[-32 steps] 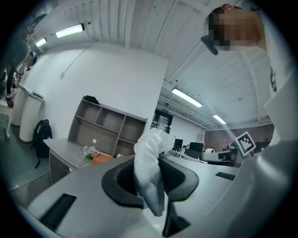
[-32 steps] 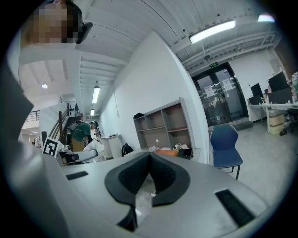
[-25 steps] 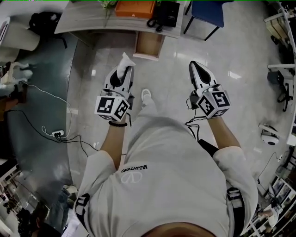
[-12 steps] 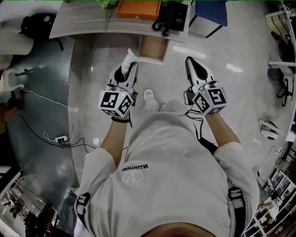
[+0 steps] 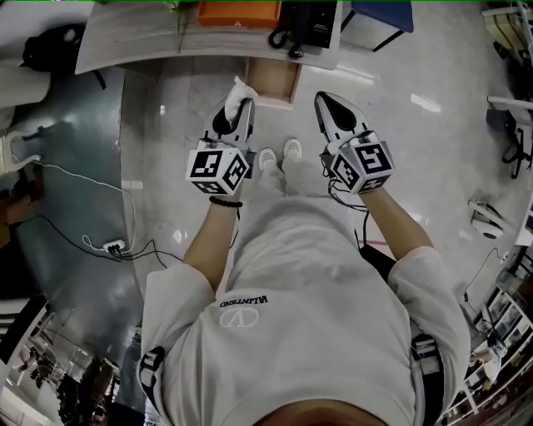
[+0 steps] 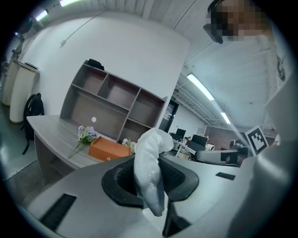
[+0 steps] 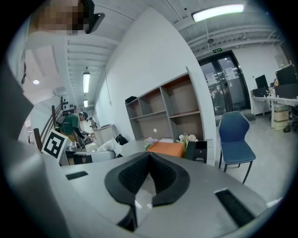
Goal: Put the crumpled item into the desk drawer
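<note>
1. Both claws have come forward toward the desk since the earlier frames. The open drawer (image 5: pixel 271 81), which was well ahead of them, now lies just past the tip of the left claw (image 5: pixel 236 108). The person's shoes (image 5: pixel 279 154) now show between the two arms.
2. On the left, the left claw is clamped on the crumpled item (image 5: pixel 240 90), a white, plastic-looking wad. It stands up between the pads and pokes out beyond the tips. The left gripper view shows it pinched from both sides (image 6: pixel 150 172).
3. In the middle, the drawer hangs pulled out from under the grey surface (image 5: pixel 150 37), which carries an orange box (image 5: pixel 237 12) and a black telephone (image 5: pixel 304 21). What shows of the drawer's inside looks like bare wood.
4. On the right, the right claw (image 5: pixel 323 100) has its jaws together at the tips with nothing between them. It hovers near the drawer's right side.
5. The step in hand appears to be carrying the wad over the drawer.
   - Hold the squeeze until the wad sits above the opening.
   - Dip the tips below the drawer's front edge before parting the jaws.
   - Release low, because the wad looks light and springy and may cling to a pad or bounce out.
   - Keep the right claw clear of the opening.
</note>
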Available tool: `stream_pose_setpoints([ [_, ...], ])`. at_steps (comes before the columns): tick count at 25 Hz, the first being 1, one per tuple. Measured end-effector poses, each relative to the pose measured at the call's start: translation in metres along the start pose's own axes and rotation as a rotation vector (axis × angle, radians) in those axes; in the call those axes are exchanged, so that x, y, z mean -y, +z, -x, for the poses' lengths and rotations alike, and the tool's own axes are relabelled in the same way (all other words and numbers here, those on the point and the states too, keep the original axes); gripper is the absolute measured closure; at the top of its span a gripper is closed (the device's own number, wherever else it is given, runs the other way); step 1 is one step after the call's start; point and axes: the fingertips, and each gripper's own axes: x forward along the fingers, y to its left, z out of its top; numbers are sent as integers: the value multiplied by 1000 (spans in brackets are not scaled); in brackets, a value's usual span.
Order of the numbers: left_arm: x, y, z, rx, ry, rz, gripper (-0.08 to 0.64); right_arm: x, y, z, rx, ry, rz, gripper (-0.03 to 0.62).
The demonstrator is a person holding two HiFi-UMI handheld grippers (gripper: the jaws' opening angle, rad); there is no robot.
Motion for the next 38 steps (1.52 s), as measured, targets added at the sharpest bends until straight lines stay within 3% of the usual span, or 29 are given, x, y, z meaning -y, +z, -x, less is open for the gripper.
stream_pose_setpoints([
  [13, -17, -72, -75, -120, 61, 36, 482, 47, -61, -69, -56, -23, -74, 595],
  [28, -44, -120, -93, -170, 128, 34, 482, 53, -121, -103, -156, 40, -80, 595],
  [38, -65, -162, -118, -198, 125, 47, 482, 73, -163, -130, -179, 10, -94, 594],
])
